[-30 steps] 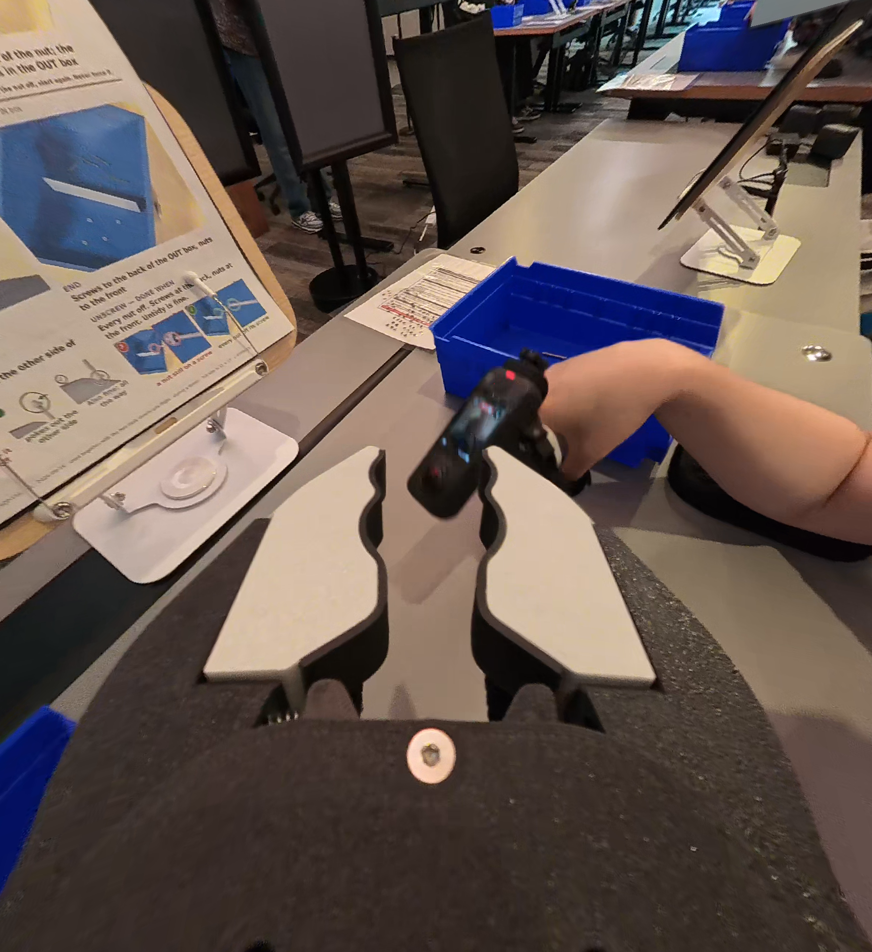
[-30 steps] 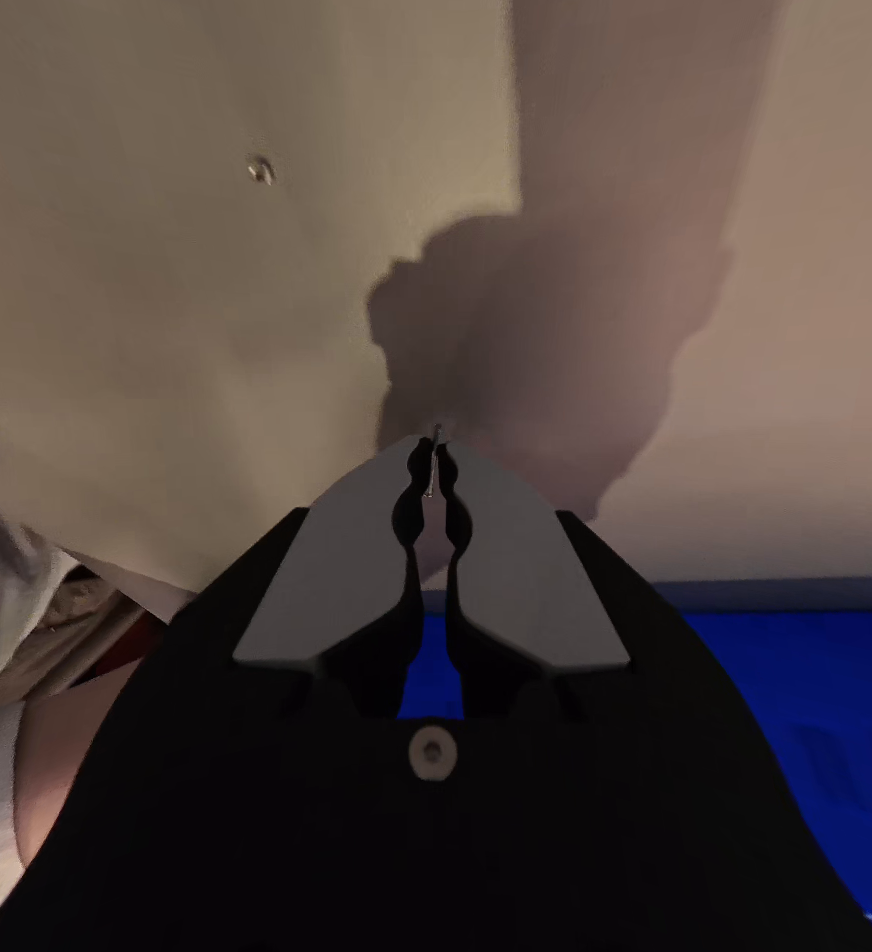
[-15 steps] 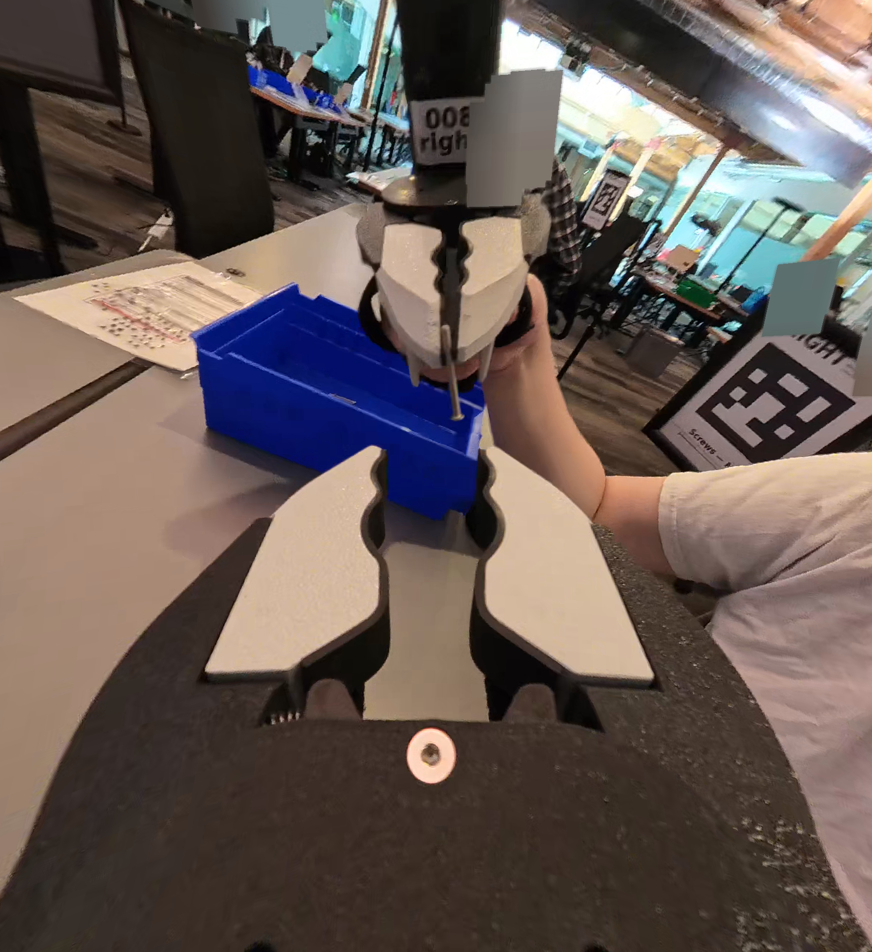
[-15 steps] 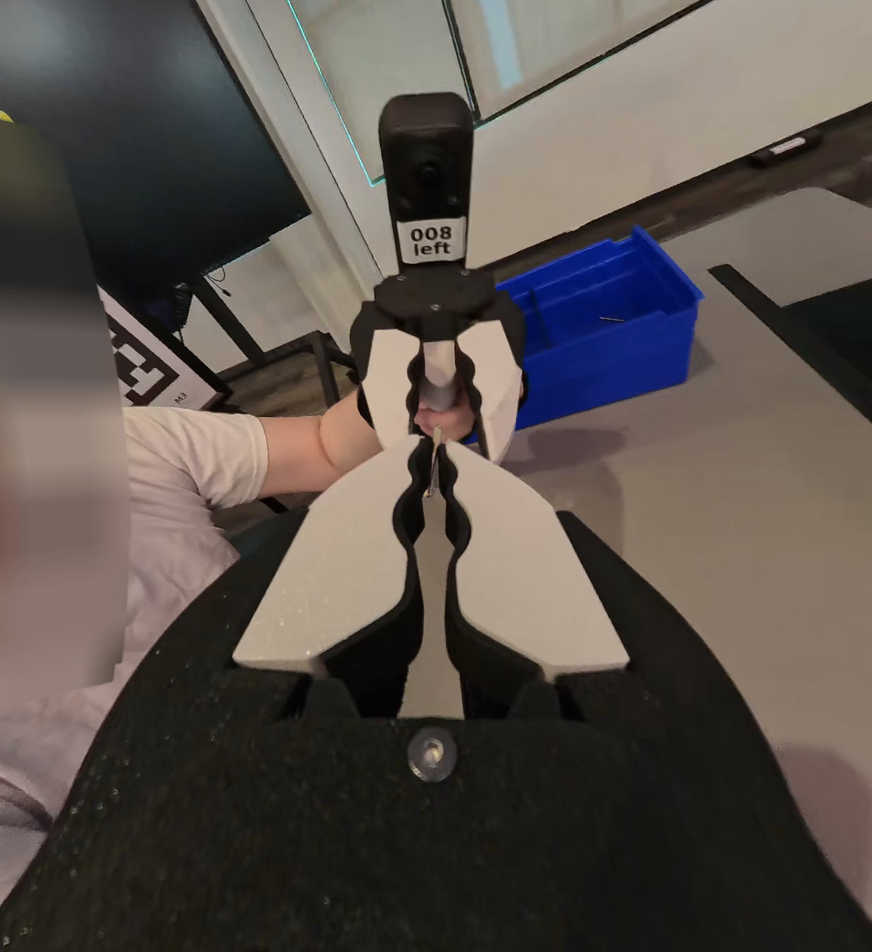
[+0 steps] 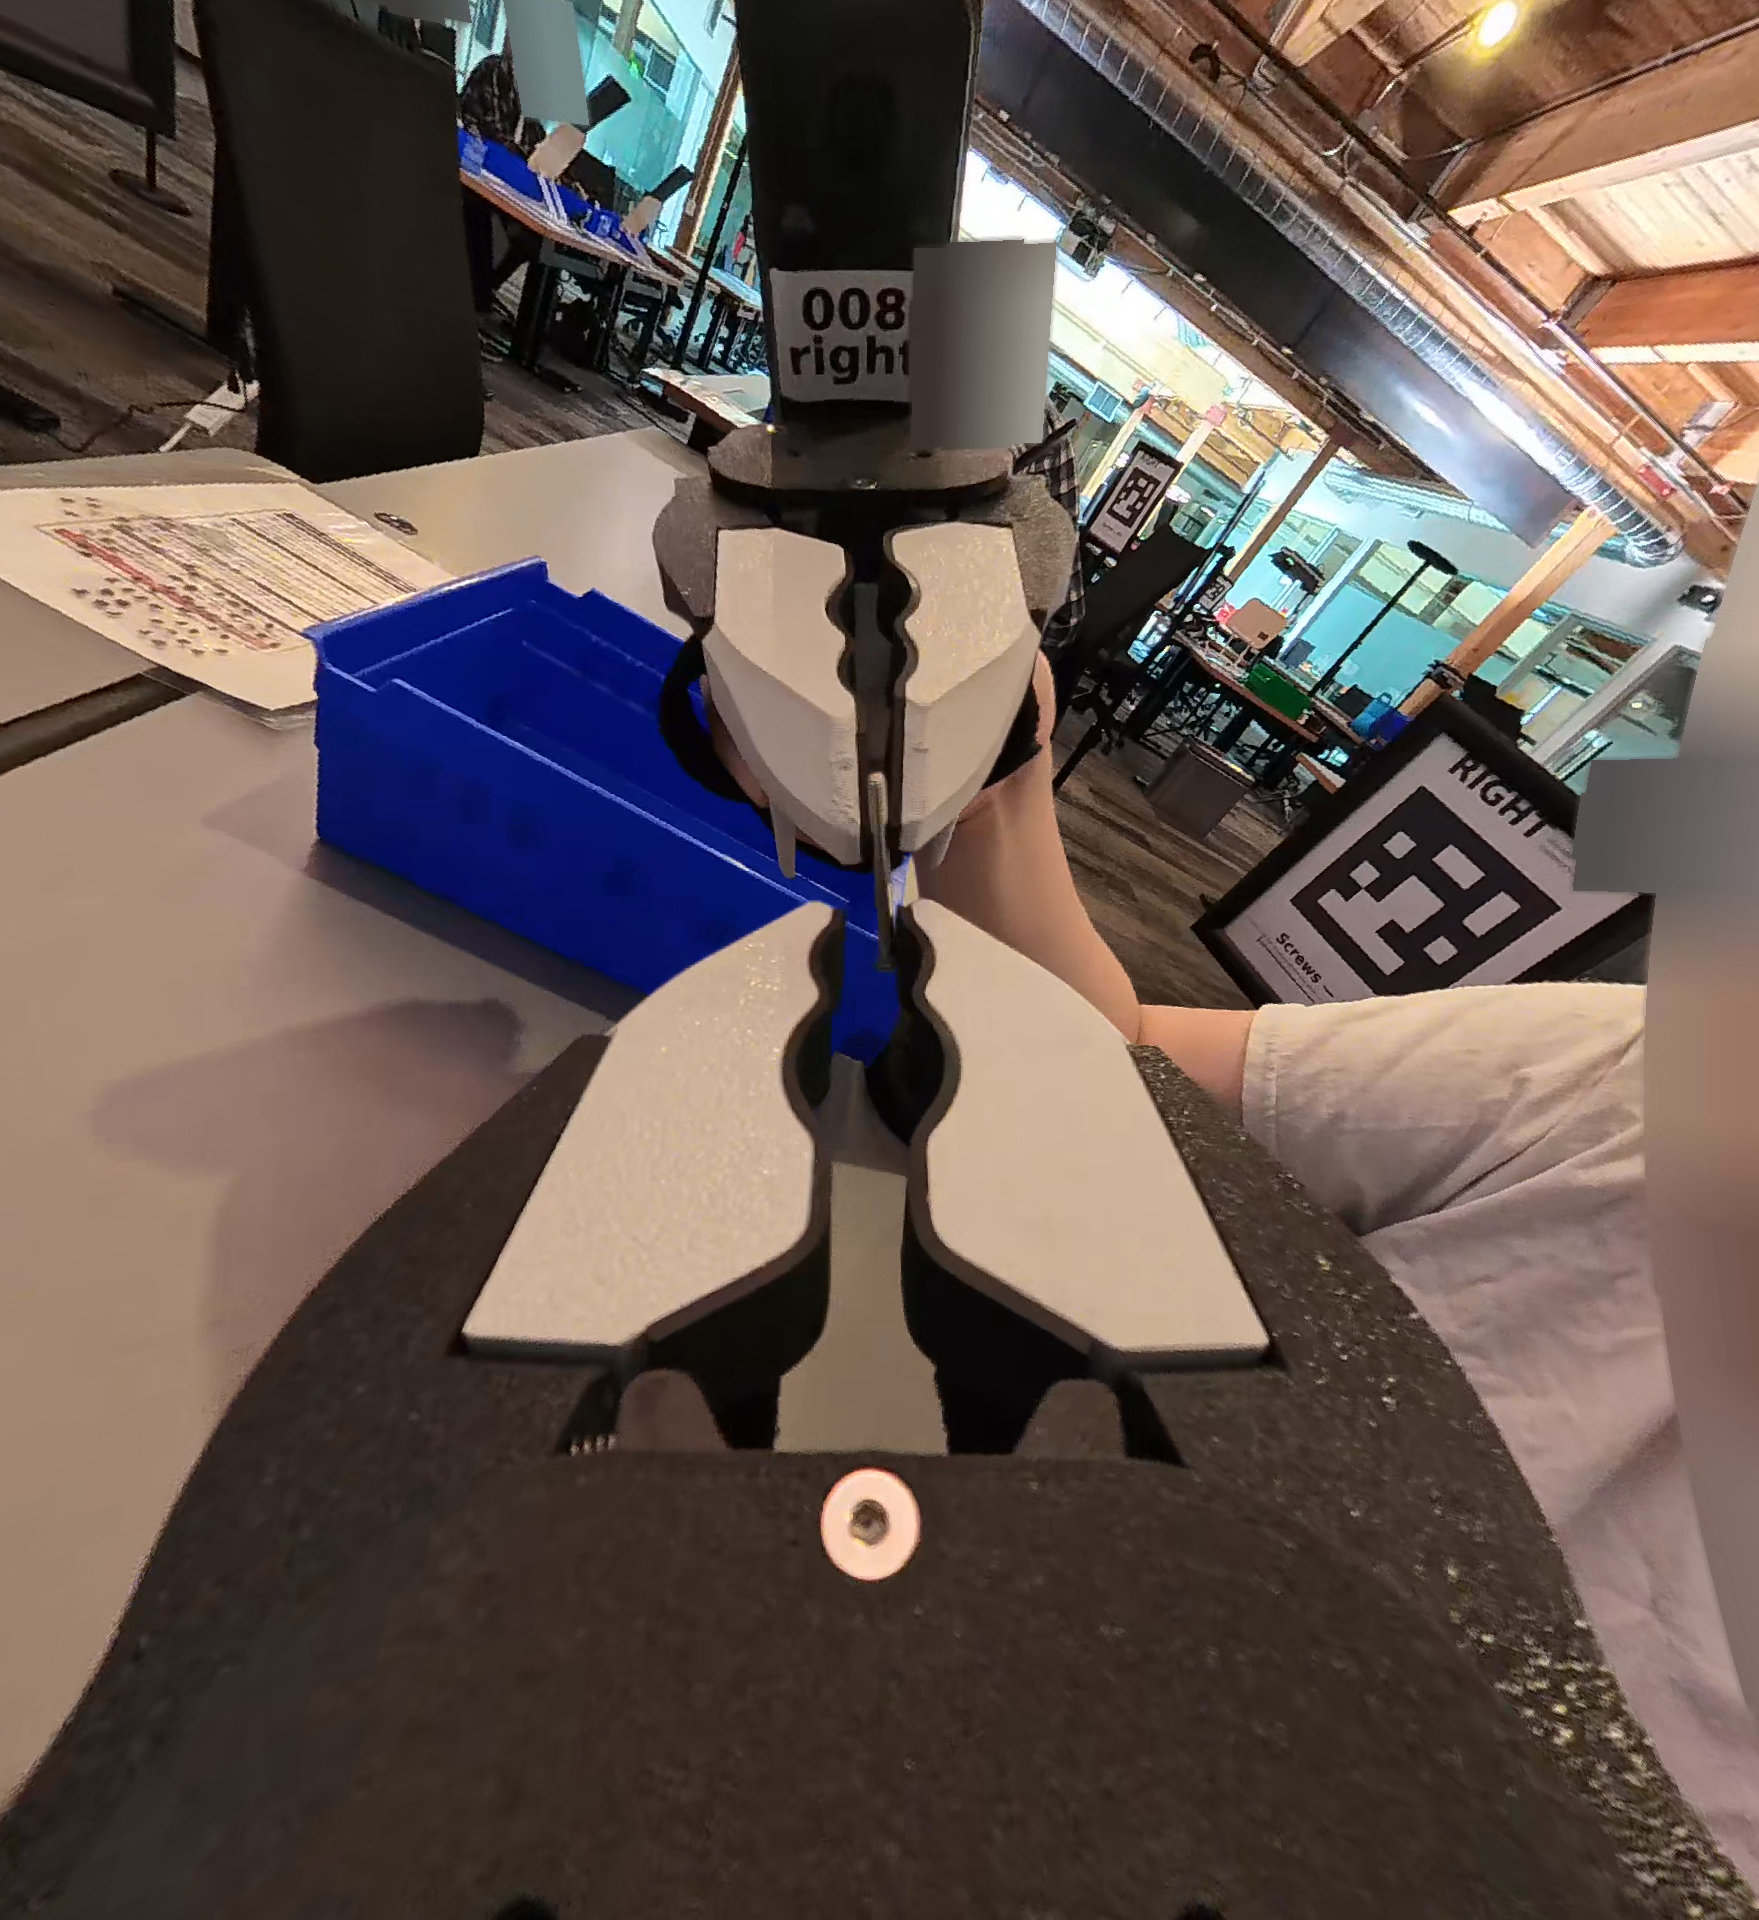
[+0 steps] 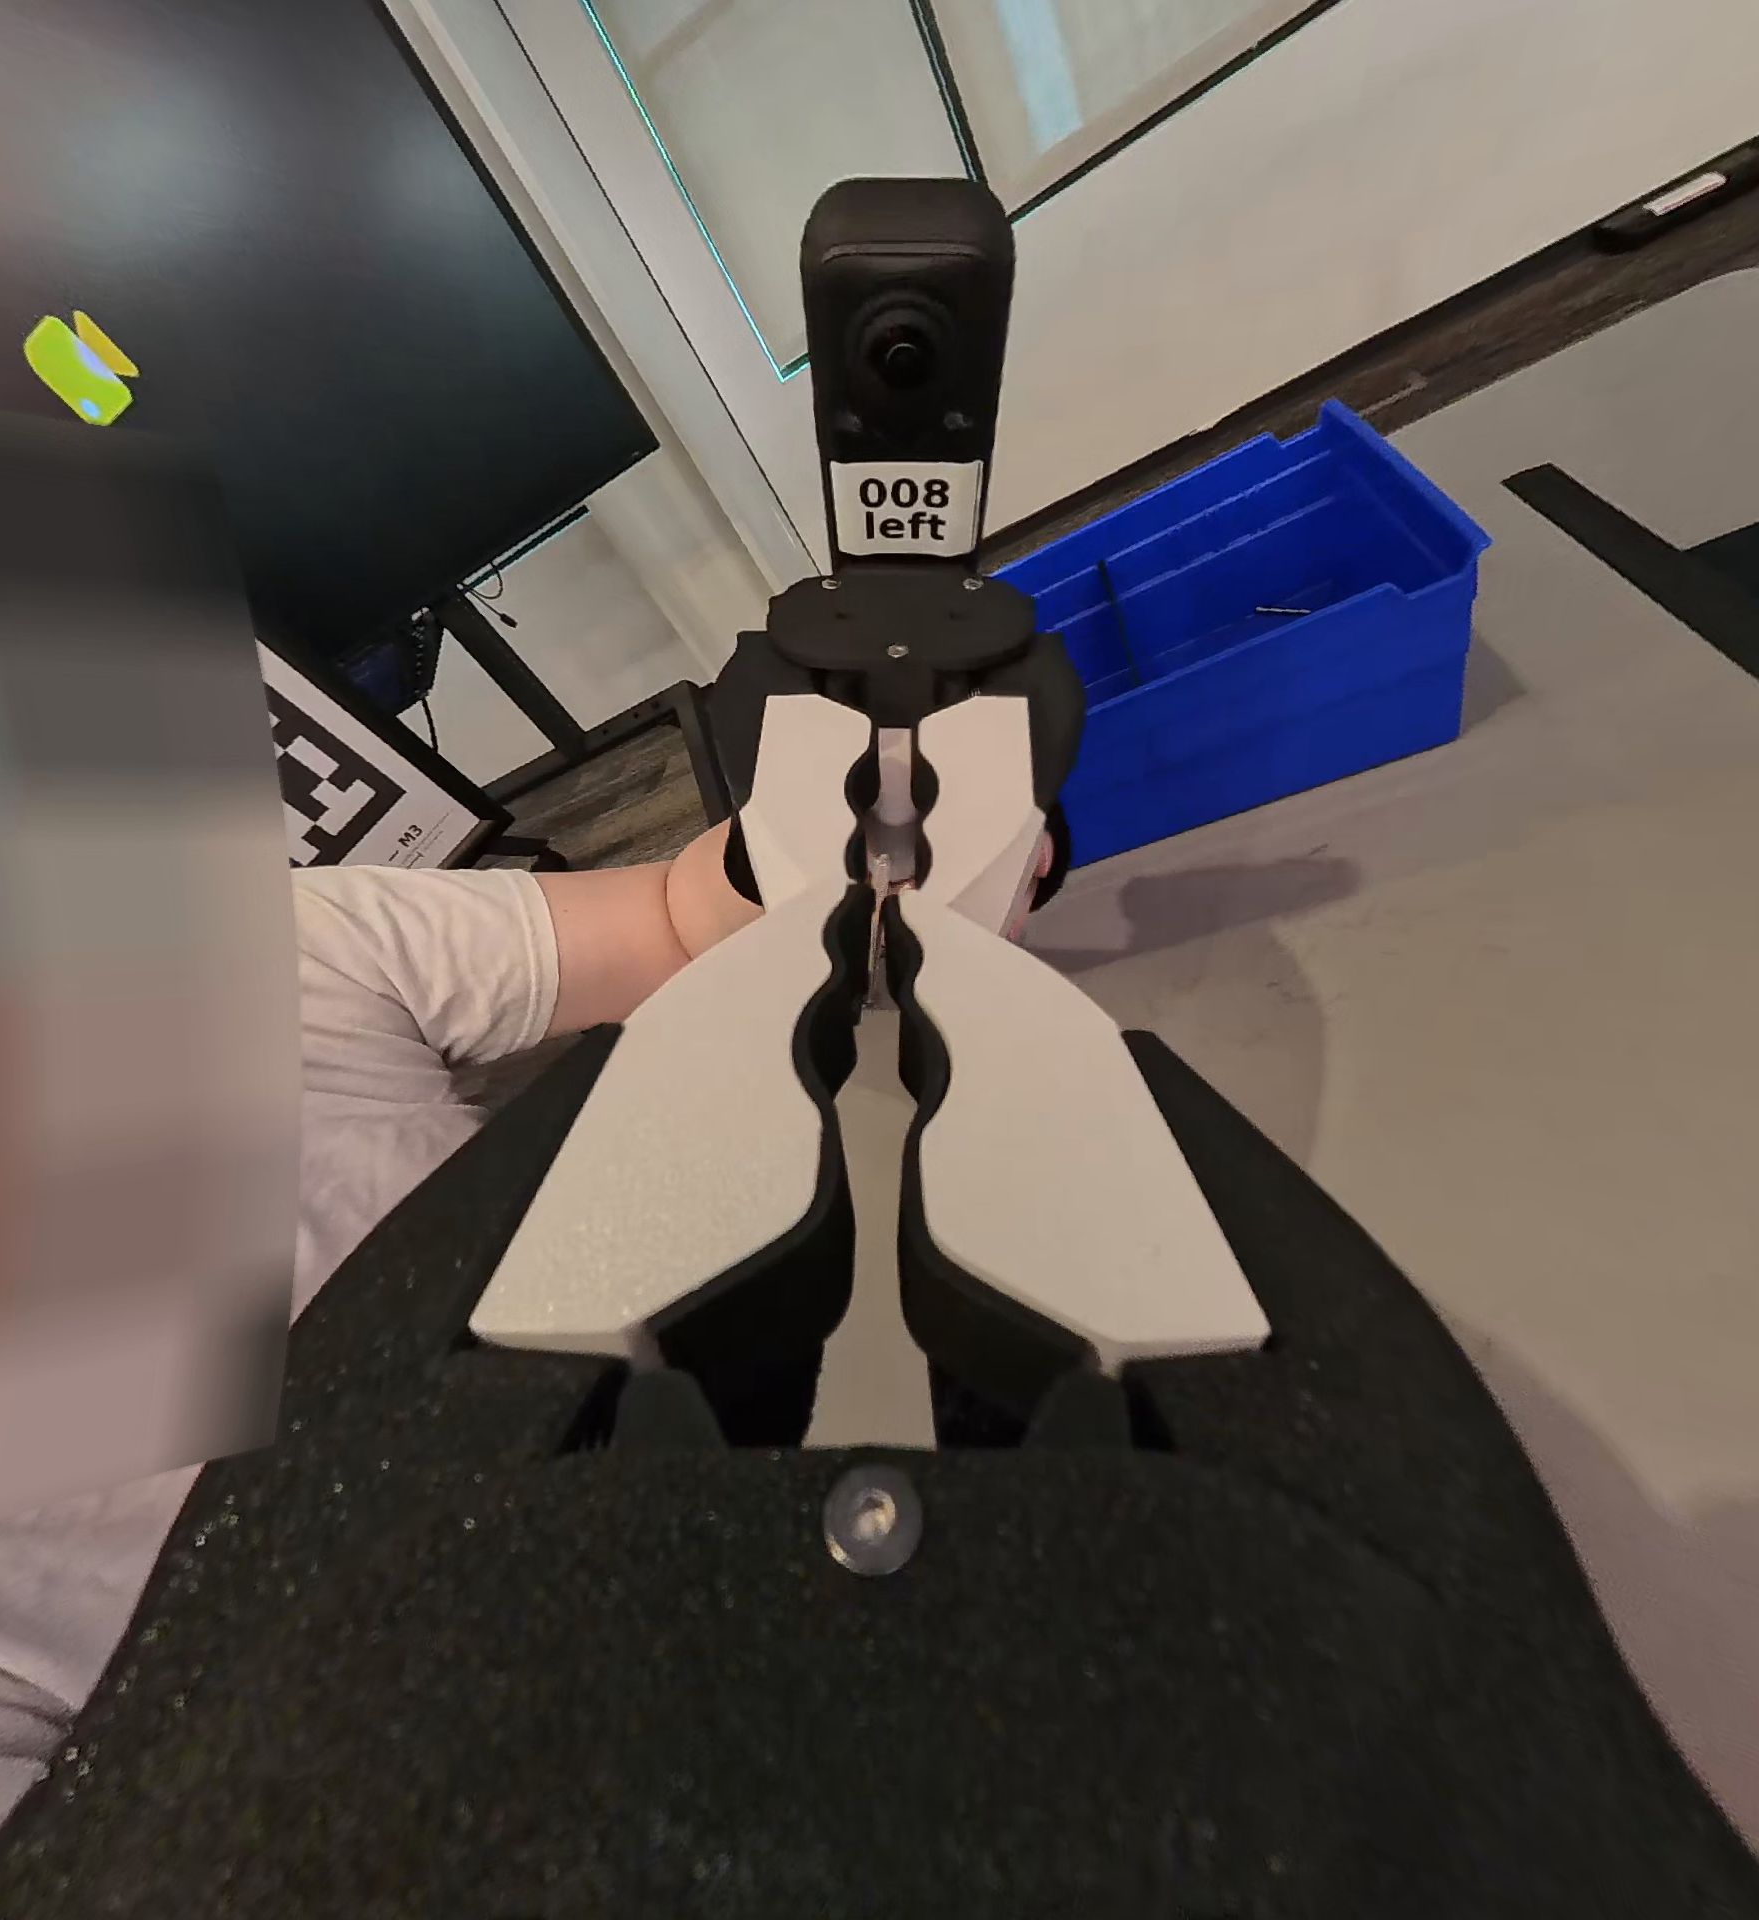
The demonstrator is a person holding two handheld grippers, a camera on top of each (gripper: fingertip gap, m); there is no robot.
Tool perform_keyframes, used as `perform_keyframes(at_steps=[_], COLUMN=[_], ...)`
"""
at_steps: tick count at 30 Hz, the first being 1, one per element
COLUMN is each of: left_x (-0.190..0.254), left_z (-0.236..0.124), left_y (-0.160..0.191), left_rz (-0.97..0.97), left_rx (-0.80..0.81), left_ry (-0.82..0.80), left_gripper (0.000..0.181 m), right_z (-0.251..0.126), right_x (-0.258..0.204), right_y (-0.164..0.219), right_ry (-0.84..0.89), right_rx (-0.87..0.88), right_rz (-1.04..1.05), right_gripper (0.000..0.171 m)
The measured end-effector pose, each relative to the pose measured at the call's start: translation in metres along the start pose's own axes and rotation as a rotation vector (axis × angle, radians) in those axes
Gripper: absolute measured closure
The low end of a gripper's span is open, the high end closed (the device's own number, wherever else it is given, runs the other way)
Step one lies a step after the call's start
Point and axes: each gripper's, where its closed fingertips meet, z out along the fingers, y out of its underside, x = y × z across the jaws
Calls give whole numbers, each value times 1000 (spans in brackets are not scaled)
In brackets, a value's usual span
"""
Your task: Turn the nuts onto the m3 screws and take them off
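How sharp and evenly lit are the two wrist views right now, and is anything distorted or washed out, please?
Left wrist view: wide-angle bending of the ceiling beams, bright windows behind, crisp screw and blue bin, soft shadow on the table. Right wrist view: sharp centre on the left gripper, edges smeared, even light.
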Motion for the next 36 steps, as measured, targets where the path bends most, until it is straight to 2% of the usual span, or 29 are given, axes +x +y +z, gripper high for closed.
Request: perform_keyframes(at_steps=[3, 20, 21, 23, 24, 26, 28, 31, 32, 34, 36], left_x=[3, -4, -4, -3, -3, -5, -8, -14, -15, -14, -10], left_z=[-1, -4, -5, -10, -13, -25, -42, -74, -84, -100, -112], left_y=[0, -1, -3, -8, -11, -19, -30, -47, -52, -60, -66], left_rz=[-30, -36, -35, -26, -17, 16, 67, 165, 199, 245, 273], left_rx=[-5, 3, 10, 29, 37, 45, 64, 86, 94, 107, 121], left_ry=[40, 14, 14, 13, 5, -34, -107, -256, -299, -364, -396], left_gripper=[179, 180, 180, 180, 180, 180, 180, 180, 180, 180, 180], right_z=[0, 3, 3, 0, -3, -7, -4, 11, 17, 27, 31], right_x=[0, 5, 5, 9, 9, 2, -4, -6, -2, 16, 42], right_y=[0, -2, -5, -13, -18, -19, -3, 51, 72, 109, 139], right_ry=[-9, 2, 9, 59, 84, 111, 133, 65, 40, 58, 161], right_rx=[2, 26, 39, 83, 106, 93, -31, -326, -434, -652, -859], right_rz=[7, 4, 0, -25, -64, -191, -368, -588, -591, -524, -517], right_gripper=[169, 168, 167, 144, 138, 147, 154, 155, 161, 161, 162])
